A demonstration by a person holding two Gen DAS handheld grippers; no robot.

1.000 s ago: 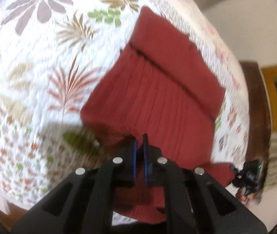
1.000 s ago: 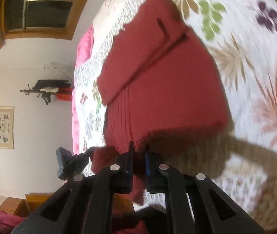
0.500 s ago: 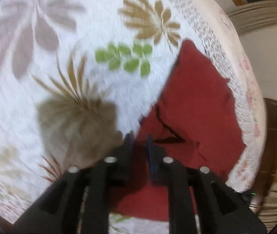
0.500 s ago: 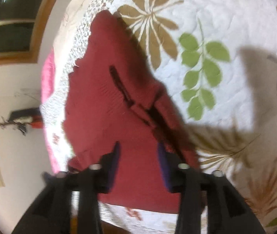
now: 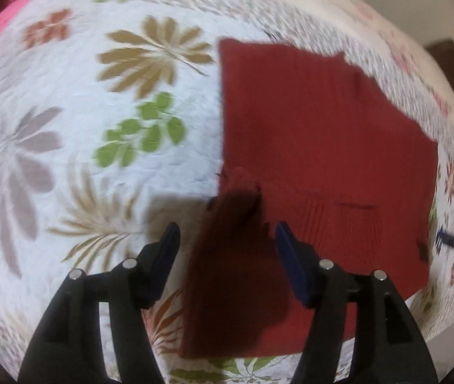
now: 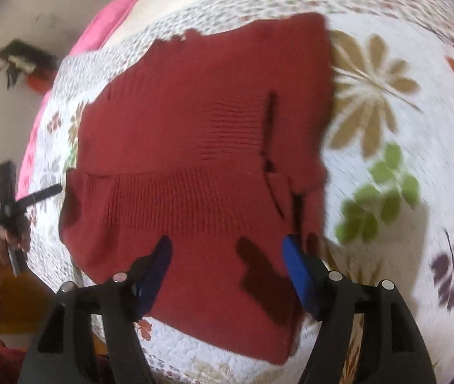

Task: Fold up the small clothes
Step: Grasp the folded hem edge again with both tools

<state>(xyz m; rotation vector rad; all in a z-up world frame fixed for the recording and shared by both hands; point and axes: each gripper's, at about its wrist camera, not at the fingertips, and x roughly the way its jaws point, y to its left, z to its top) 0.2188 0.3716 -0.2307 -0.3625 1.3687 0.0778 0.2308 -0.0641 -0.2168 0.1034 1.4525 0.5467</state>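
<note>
Garment: the red knit sweater (image 5: 323,147) lies folded on the floral quilt (image 5: 67,96), one layer doubled over another, ribbed hem facing you
Left gripper (image 5: 225,249): your fingers stand wide apart above the sweater's near left corner, holding nothing
Right gripper (image 6: 227,262): your fingers are likewise spread, empty, over the sweater's near edge
Other hand: in the right wrist view your hand (image 6: 9,240) on the left tool sits just off the sweater's side
Risk: the top layer looks loose at the sweater's near corner; a finger dragging across it on your next pass would likely pull the fold open
Risk: pinching only one layer would skew the next fold
</note>
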